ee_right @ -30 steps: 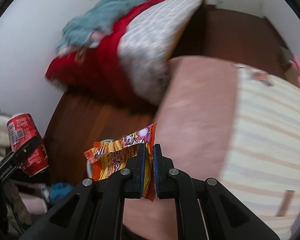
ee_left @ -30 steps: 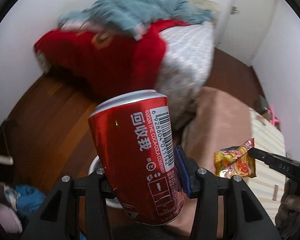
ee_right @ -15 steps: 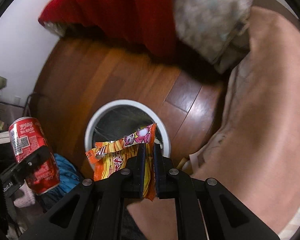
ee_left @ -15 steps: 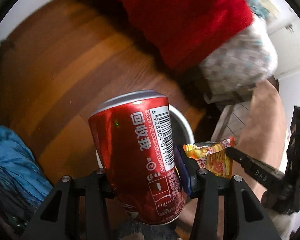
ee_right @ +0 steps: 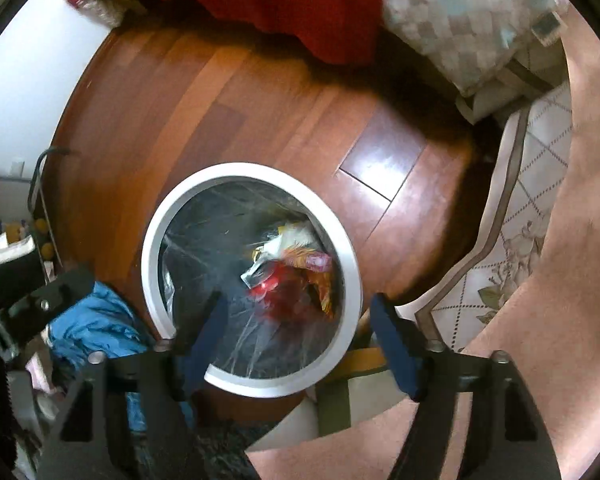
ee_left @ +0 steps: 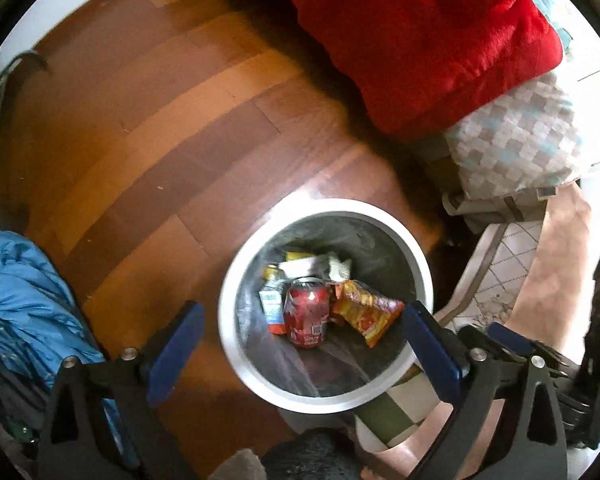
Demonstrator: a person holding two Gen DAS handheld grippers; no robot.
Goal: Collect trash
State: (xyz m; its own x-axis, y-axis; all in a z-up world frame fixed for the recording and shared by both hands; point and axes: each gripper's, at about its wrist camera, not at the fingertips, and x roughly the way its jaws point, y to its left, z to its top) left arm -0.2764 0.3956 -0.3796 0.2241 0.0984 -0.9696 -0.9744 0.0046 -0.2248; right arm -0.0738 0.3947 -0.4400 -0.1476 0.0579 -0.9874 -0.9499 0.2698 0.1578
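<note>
A white-rimmed round bin [ee_left: 225, 320] with a clear liner stands on the wooden floor, right below both grippers. The red cola can [ee_left: 308, 312] lies inside it among other litter, and the orange snack wrapper [ee_left: 366, 314] lies beside the can. My left gripper [ee_left: 302, 342] hangs over the bin, its jaws opening wide with nothing between them. My right gripper [ee_right: 300, 332] is also over the bin [ee_right: 152, 248], jaws opening and empty. In its view the can [ee_right: 288, 294] and the wrapper [ee_right: 312, 260] are blurred inside the bin.
A red blanket [ee_left: 420, 40] and a checked pillow [ee_left: 516, 148] hang off the bed beyond the bin. Blue cloth [ee_left: 16, 300] is heaped on the floor at the left. A pink cover [ee_right: 572, 240] and a patterned sheet [ee_right: 516, 248] lie to the right.
Both grippers came down over the bin and opened. The can dropped out of the left one and the snack wrapper out of the right one. Both now lie in the bin.
</note>
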